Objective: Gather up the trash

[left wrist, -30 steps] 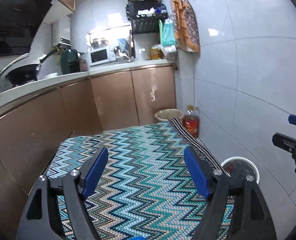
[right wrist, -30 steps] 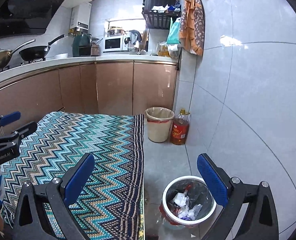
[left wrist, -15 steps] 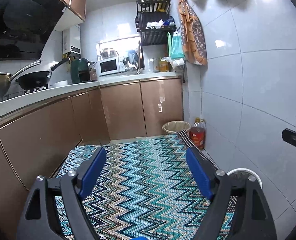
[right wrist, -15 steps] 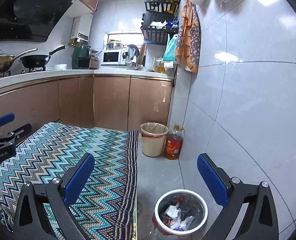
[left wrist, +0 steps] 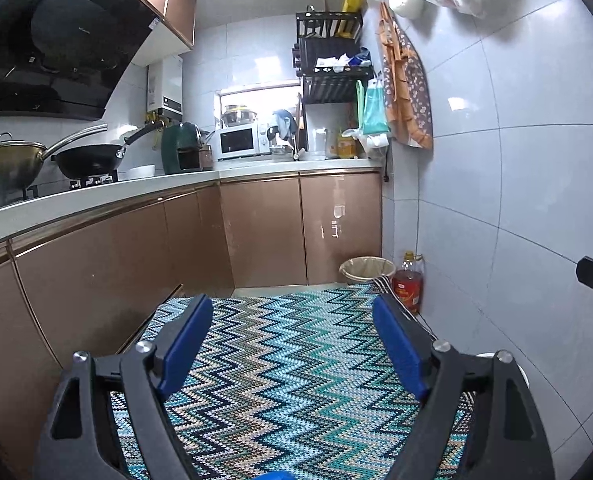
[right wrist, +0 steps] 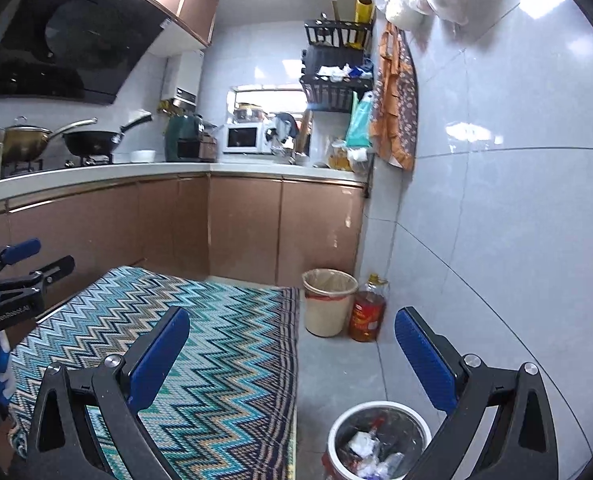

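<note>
Blue rubbery pads with a bumpy grain line the black plastic fingers of both tools. The left gripper (left wrist: 292,320) has its jaws spread wide, and nothing sits between them. The right gripper (right wrist: 292,334) has its jaws spread wide too, and they hold nothing.

Both hang over a woven cloth (left wrist: 288,360) with a zigzag pattern in teal, white, dark blue and tan. It looks knitted and soft, and it lies flat. Its right edge has dark stripes (right wrist: 290,360).

The trash is in a round white bin (right wrist: 378,438) on the grey floor tiles, just beside the cloth's right edge. Inside are crumpled white scraps and shiny clear wrappers. In the left view only a bit of its white rim (left wrist: 522,372) peeks out behind the right finger.

Farther back stands a second round bin (right wrist: 328,304), cream with a thin plastic liner and a red band. Touching it or just beside it is a clear bottle (right wrist: 369,310) of amber oil with a red label.

Smooth copper-brown cabinet doors (left wrist: 264,228) run under a pale counter. A black wok (left wrist: 90,160) and a shiny metal pot (left wrist: 12,162) sit on the stove. A boxy white microwave (left wrist: 238,142) is at the back. Glossy grey tiles (right wrist: 496,220) cover the wall.
</note>
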`<state>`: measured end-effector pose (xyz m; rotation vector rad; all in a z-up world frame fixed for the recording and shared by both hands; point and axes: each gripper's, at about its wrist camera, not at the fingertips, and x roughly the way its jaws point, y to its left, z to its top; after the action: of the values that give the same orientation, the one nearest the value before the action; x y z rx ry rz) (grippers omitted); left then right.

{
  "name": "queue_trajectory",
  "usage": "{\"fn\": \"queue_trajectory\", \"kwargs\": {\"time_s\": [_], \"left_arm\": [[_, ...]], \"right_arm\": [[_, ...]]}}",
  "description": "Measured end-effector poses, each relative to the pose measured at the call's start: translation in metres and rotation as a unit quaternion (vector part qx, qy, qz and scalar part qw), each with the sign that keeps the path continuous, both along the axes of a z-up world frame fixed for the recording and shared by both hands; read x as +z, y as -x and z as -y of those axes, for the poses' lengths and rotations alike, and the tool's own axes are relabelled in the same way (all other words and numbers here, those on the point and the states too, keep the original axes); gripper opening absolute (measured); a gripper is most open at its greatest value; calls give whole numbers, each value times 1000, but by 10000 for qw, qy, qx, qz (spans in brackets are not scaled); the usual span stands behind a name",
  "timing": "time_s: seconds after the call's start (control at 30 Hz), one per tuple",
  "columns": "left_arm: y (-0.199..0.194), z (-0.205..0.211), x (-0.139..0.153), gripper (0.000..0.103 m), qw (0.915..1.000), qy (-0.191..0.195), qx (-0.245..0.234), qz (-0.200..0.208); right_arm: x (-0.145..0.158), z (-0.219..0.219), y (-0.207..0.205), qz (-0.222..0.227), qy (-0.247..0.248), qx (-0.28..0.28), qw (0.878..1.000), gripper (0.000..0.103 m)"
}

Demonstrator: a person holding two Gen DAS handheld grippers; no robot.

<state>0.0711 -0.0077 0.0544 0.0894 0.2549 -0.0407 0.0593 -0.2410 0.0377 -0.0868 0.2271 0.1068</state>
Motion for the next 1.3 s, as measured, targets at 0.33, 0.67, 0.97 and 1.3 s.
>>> {"fn": "queue_trajectory", "kwargs": {"time_s": [0.33,0.67,0.97,1.3], "left_arm": [[15,-4,8,81,9999,43,64,94],[20,-2,11,81,9999,66,-1,89],[14,-5,7,81,9999,119,-51,-23],[10,-9,2,81,9999,128,-4,-77]], "right_arm": [[8,-3,13,198,74,301,9993,103],[8,5,20,232,22,264,9994,103],[2,11,15,81,13,199,9998,103],[-4,9,8,-36,-1,213,9998,103]]}}
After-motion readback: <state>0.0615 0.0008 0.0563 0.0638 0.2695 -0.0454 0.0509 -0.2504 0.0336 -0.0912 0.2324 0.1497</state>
